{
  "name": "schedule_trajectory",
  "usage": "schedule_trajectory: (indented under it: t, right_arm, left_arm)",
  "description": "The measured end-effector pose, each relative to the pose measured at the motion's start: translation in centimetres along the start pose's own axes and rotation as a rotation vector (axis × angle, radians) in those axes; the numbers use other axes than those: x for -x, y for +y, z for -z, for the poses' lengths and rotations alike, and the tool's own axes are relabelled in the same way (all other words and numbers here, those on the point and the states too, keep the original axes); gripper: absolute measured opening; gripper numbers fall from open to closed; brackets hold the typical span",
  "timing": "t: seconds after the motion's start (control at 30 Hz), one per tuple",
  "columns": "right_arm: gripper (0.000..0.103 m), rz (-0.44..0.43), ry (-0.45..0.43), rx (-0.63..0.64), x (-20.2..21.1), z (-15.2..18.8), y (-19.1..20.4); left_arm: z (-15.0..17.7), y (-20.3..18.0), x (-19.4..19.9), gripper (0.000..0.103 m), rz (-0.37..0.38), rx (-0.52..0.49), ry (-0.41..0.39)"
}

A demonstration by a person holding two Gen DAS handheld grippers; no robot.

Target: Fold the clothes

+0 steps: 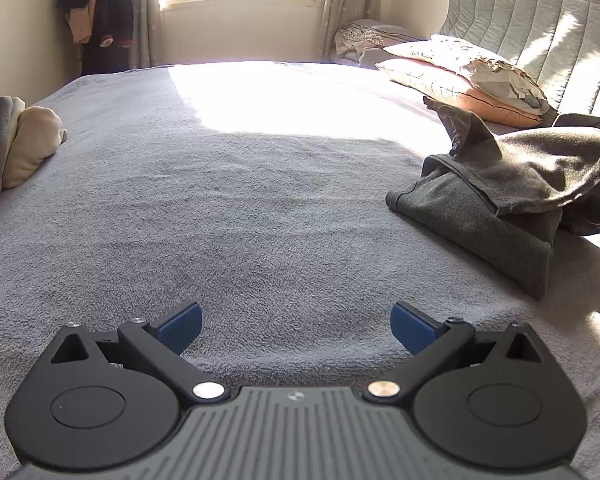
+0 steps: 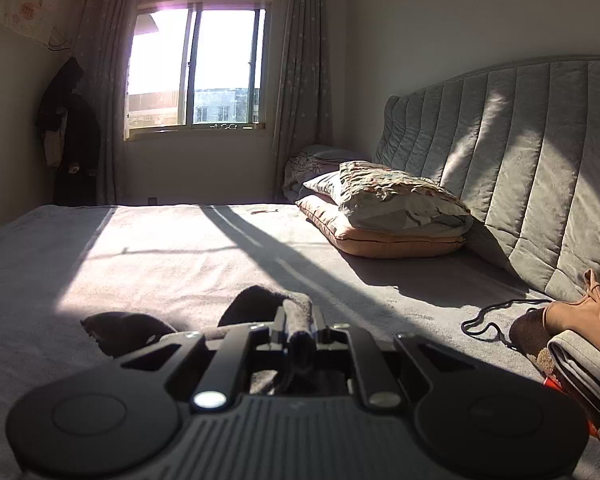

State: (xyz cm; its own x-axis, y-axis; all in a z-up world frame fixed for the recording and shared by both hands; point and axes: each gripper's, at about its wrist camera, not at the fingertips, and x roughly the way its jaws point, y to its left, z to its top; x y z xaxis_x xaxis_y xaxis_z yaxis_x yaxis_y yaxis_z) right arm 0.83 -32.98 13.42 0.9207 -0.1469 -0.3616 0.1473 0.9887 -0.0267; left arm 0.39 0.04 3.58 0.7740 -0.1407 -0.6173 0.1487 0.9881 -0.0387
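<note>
Right hand-held gripper (image 2: 300, 330) pinched a fold of the dark grey garment (image 1: 512, 184), which lay bunched on the bed (image 1: 260, 208) ahead-right of the spread, empty left hand-held gripper (image 1: 296, 326). Soft, limp, light fabric; hems probably offered the best hold.

Wide bed (image 1: 228, 200) under a grey fleecy blanket, a bright sun patch across its far half. At the padded headboard (image 1: 540, 40) end, two stacked pillows (image 1: 468, 76), with rumpled bedding (image 1: 360, 38) in the far corner; nearer, a dark grey garment (image 1: 500, 196) heaped on the blanket. Along the opposite edge, folded clothes (image 1: 16, 144) in cream and grey; by the headboard in the right wrist view, a tan bag (image 2: 584, 316) atop folded fabric and a thin black cord (image 2: 496, 316) looped on the blanket.
</note>
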Motion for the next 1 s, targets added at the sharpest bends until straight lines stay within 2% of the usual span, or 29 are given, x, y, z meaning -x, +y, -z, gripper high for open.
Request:
schedule_trajectory:
  t: [0.07, 0.13, 0.17, 0.23, 0.33, 0.4, 0.43, 0.47, 0.5, 0.57, 0.63, 0.73, 0.8, 0.83, 0.87, 0.9, 0.97, 1.0]
  right_arm:
    - [0.009, -0.013, 0.049, -0.066, -0.5, 0.8, -1.6]
    - [0.007, -0.011, -0.019, -0.124, 0.9, 0.4, -3.0]
    - [0.002, -0.009, -0.057, -0.147, 1.6, 0.1, -3.6]
    - [0.002, -0.004, -0.175, -0.140, 3.5, -0.8, -4.4]
    - [0.002, -0.080, -0.187, -0.136, 4.1, -1.1, -4.9]
    - [0.009, -0.101, -0.030, -0.108, 1.8, -0.5, -4.6]
    - [0.019, -0.113, 0.049, -0.093, 0.7, -0.1, -4.4]
    - [0.033, -0.127, 0.122, -0.073, -0.5, 0.6, -4.0]
    - [0.042, -0.133, 0.159, -0.045, -1.1, 0.9, -3.5]
    - [0.079, -0.143, 0.234, 0.011, -2.2, 1.7, -2.5]
    - [0.086, -0.130, 0.307, 0.048, -3.2, 2.6, -1.9]
    - [0.086, -0.155, 0.417, 0.066, -4.6, 4.2, -1.2]
    - [0.084, -0.194, 0.508, 0.108, -5.2, 6.0, 0.0]
    - [0.066, -0.198, 0.525, 0.169, -5.5, 6.7, 0.8]
    - [0.026, -0.175, 0.515, 0.234, -5.5, 7.3, 1.6]
    - [0.012, -0.137, 0.479, 0.274, -5.3, 7.4, 2.2]
    - [0.009, -0.142, 0.348, 0.226, -4.0, 6.1, 1.9]
    - [0.009, -0.169, 0.243, 0.156, -2.5, 4.6, 1.2]
  left_arm:
    - [0.0, -0.6, -0.5, 0.103, 0.009, -0.022, 0.011]
    - [-0.1, -1.3, -0.9, 0.103, 0.024, -0.039, 0.014]
    - [-0.2, -1.7, -1.0, 0.103, 0.033, -0.046, 0.011]
    - [-0.5, -2.7, -0.9, 0.103, 0.059, -0.062, -0.007]
    - [-0.7, -4.1, -0.9, 0.103, 0.095, -0.086, -0.032]
    - [-0.8, -4.9, -1.2, 0.103, 0.109, -0.099, -0.032]
    - [-0.8, -5.3, -1.3, 0.103, 0.117, -0.105, -0.032]
    - [-0.8, -5.7, -1.4, 0.103, 0.124, -0.111, -0.032]
    - [-0.9, -6.1, -1.6, 0.103, 0.131, -0.117, -0.032]
    - [-0.9, -6.9, -1.9, 0.103, 0.144, -0.129, -0.031]
    - [-0.8, -7.1, -2.1, 0.103, 0.146, -0.135, -0.026]
    - [-0.8, -7.1, -2.4, 0.103, 0.147, -0.129, -0.019]
    - [-0.8, -6.9, -2.4, 0.103, 0.157, -0.119, -0.013]
    - [-0.9, -6.9, -2.4, 0.103, 0.167, -0.113, -0.011]
    - [-0.9, -6.8, -2.4, 0.103, 0.176, -0.106, -0.009]
    - [-1.0, -6.7, -2.2, 0.103, 0.180, -0.102, -0.010]
    - [-1.4, -6.5, -1.9, 0.103, 0.180, -0.092, -0.021]
    - [-1.7, -6.3, -1.7, 0.103, 0.185, -0.085, -0.031]
